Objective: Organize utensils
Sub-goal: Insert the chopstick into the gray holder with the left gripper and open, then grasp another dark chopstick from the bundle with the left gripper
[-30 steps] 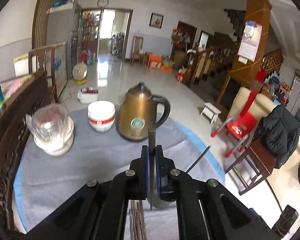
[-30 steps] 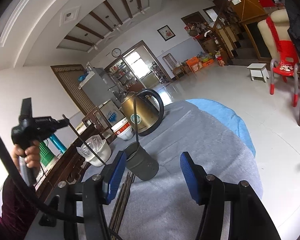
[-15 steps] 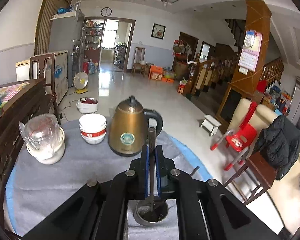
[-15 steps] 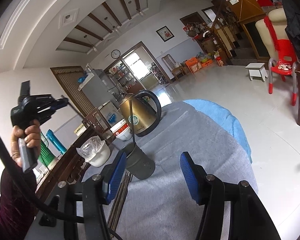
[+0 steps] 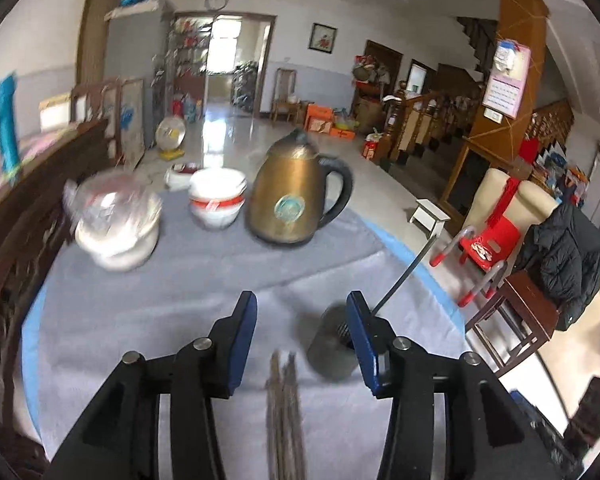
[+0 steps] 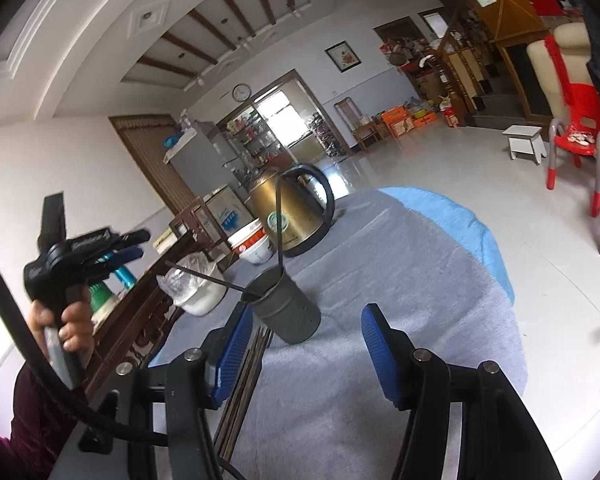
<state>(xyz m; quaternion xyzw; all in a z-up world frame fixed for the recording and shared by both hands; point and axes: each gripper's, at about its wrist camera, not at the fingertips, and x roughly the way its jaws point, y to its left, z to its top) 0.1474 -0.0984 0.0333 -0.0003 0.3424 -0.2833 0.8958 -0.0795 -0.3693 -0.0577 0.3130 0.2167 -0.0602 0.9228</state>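
L gripper (image 5: 302,316): black frame w/ blue pads, jaws spread apart and just been opening; nothing between them, only cloth below. In R wrist view it shows at far left, gripped by a hand (image 6: 74,324) w/ dark red sleeve.
R gripper (image 6: 308,324): same black-and-blue build, jaws spread wide, nothing pinched; hangs over the cloth just beside the cup.
Loose chopsticks (image 5: 284,404): bundle of thin dark metal sticks lying flat on the cloth, close under L gripper, between its two arms; in R wrist view they run under R gripper's left finger, tips near the cup's base.
Utensil cup (image 6: 286,308): dark grey metal cylinder, upright on the cloth, just right of the loose sticks; partly behind L gripper's right pad in L wrist view.
Sticks in cup (image 6: 278,228): two thin dark chopsticks inside it, one near upright, one leaning out low to the left in R wrist view.
Table cover (image 5: 172,296): grey cloth over a round table, light blue layer showing at the rim.
Kettle (image 5: 290,196): brass-coloured metal, black handle, further back, well apart from cup.
Bowls (image 5: 218,196): stacked white w/ red band, just left of kettle.
Bagged bowl (image 5: 114,220): white bowl w/ clear plastic over it, left of stack; blurred.
Behind: tiled floor, red plastic chair (image 5: 486,242).
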